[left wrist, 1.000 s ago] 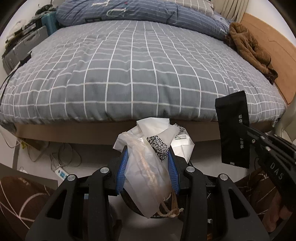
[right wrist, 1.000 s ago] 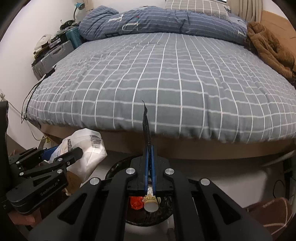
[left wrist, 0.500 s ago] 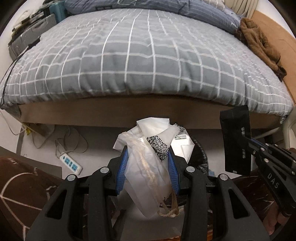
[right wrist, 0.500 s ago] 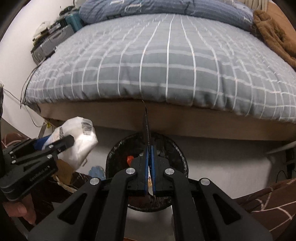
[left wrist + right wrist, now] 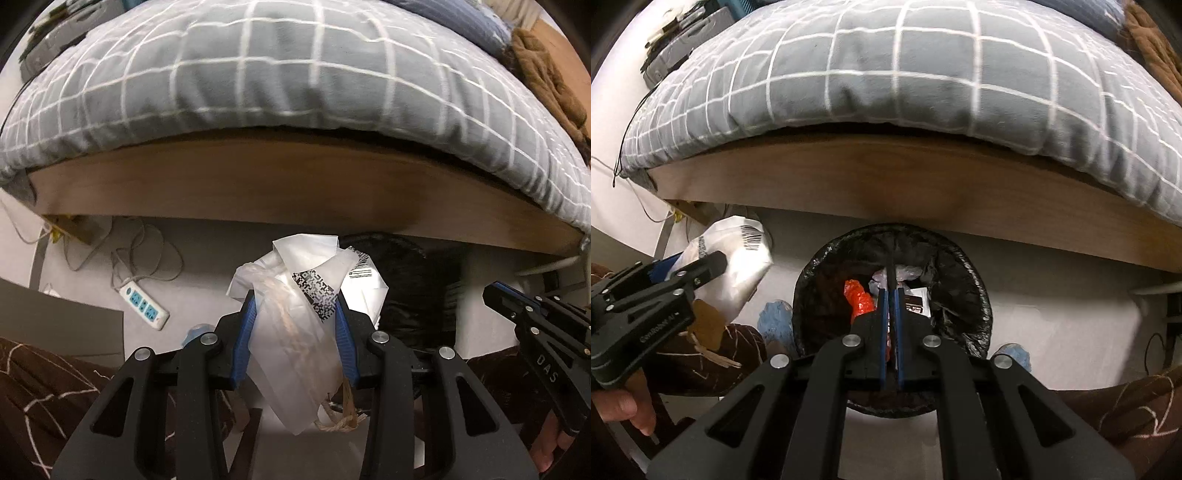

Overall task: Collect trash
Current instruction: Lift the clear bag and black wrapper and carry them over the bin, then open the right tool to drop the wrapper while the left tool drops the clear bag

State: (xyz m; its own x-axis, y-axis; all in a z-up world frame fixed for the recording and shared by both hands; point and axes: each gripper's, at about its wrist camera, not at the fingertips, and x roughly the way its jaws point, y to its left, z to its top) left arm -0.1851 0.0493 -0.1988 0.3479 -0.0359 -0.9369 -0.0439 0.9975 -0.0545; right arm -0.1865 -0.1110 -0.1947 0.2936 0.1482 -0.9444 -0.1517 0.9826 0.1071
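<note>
My left gripper (image 5: 293,314) is shut on a crumpled white plastic bag (image 5: 295,325) with a QR label and a straw cord; it shows in the right wrist view (image 5: 735,266) left of the bin. My right gripper (image 5: 891,295) has its jaws slightly parted, a thin black wrapper (image 5: 892,269) edge-on between them, right above the round bin with a black liner (image 5: 975,295). The bin holds red plastic (image 5: 858,299) and other scraps. In the left wrist view the bin (image 5: 413,291) lies behind the bag and the right gripper (image 5: 495,295) shows no wrapper.
The bed with a grey checked duvet (image 5: 923,81) and wooden side rail (image 5: 886,181) overhangs just behind the bin. A power strip (image 5: 144,304) and cables lie on the floor at left. Brown patterned fabric (image 5: 44,387) fills the near corners.
Both grippers dropped toward the floor and the bin. The black wrapper that stuck up from the right gripper is gone from the left wrist view, and the right jaws have parted slightly.
</note>
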